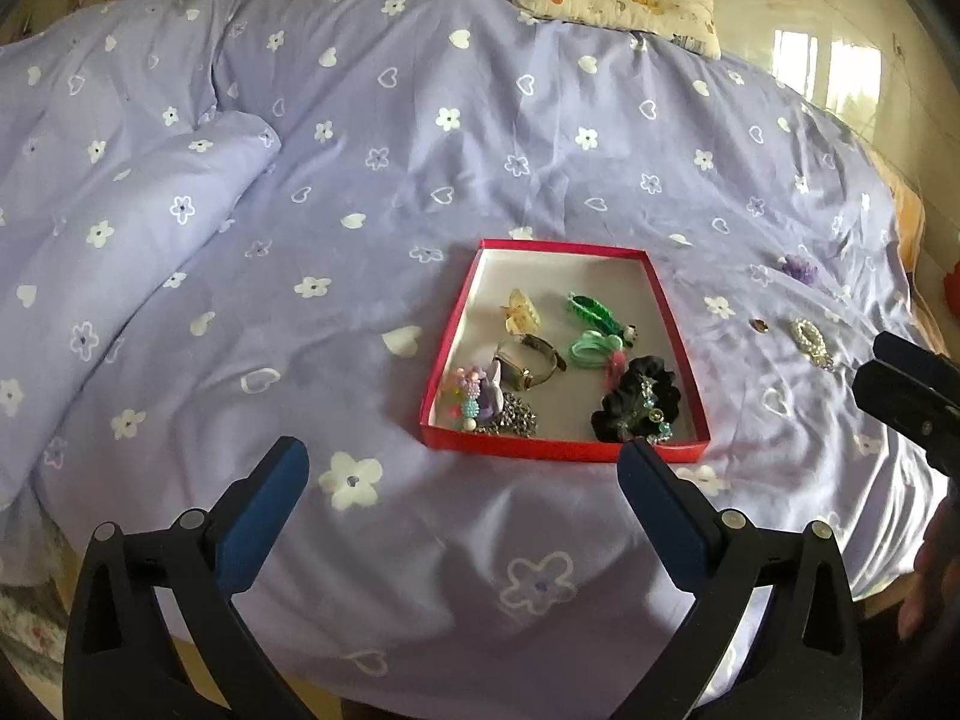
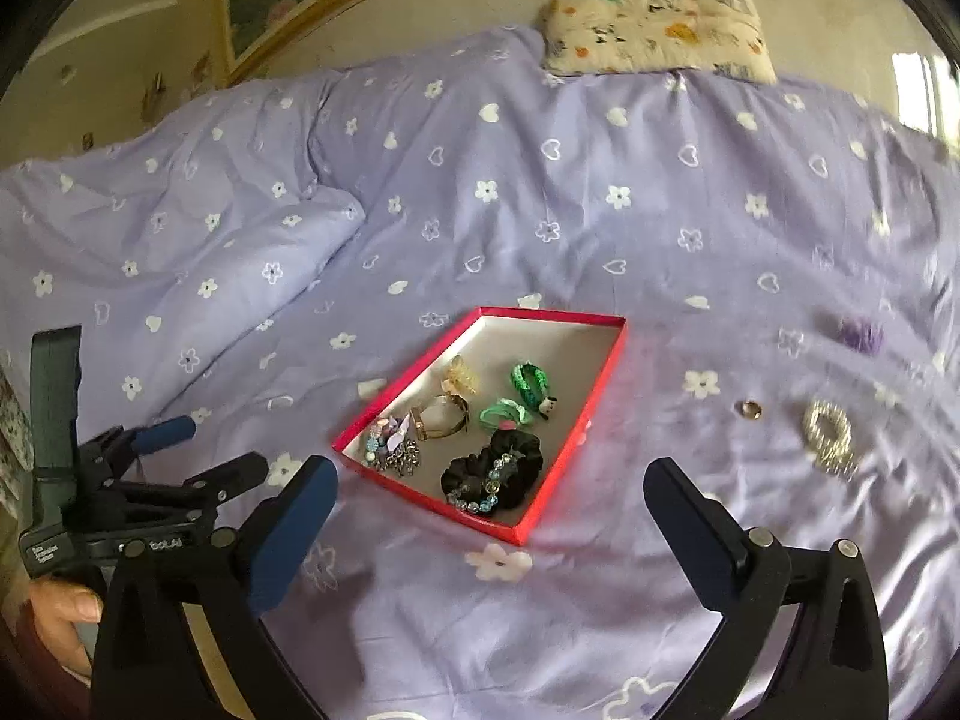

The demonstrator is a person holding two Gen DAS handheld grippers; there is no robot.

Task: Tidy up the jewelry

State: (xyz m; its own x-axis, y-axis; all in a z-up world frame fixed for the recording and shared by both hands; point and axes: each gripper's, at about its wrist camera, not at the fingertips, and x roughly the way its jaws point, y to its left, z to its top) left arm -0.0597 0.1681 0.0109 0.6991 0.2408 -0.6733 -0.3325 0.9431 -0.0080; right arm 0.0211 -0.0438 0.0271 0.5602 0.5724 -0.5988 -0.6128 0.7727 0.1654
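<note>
Jewelry sits mostly inside a shallow red box (image 1: 684, 372) in the middle of a lilac flowered bedspread (image 1: 360, 138), w/ three pieces loose on the cloth to the box's right. In the box: a black scrunchie (image 1: 639, 405) w/ a bead bracelet draped on it at the near right corner, green hair ties (image 1: 591, 324) behind it, a gold bangle (image 1: 531, 360) in the centre, a yellow claw clip (image 1: 522, 312) toward the far side, a beaded cluster (image 1: 480, 399) at the near left corner. Outside: a small ring (image 2: 749, 409), a silver rhinestone piece (image 2: 829, 435) just beyond it, a purple flower piece (image 2: 861, 333) farther back. Left gripper (image 1: 465, 477) hovers near the box's front edge, jaws wide, holding nothing; right gripper (image 2: 489, 495) likewise spread wide, empty, box between its fingers in the wrist view. A folded-back quilt lump (image 1: 120, 222) rises at left, well apart from the box; a printed pillow (image 2: 654, 36) lies at the far edge. Flat cloth lies open all round the box; the bed's right edge is near the loose pieces.
</note>
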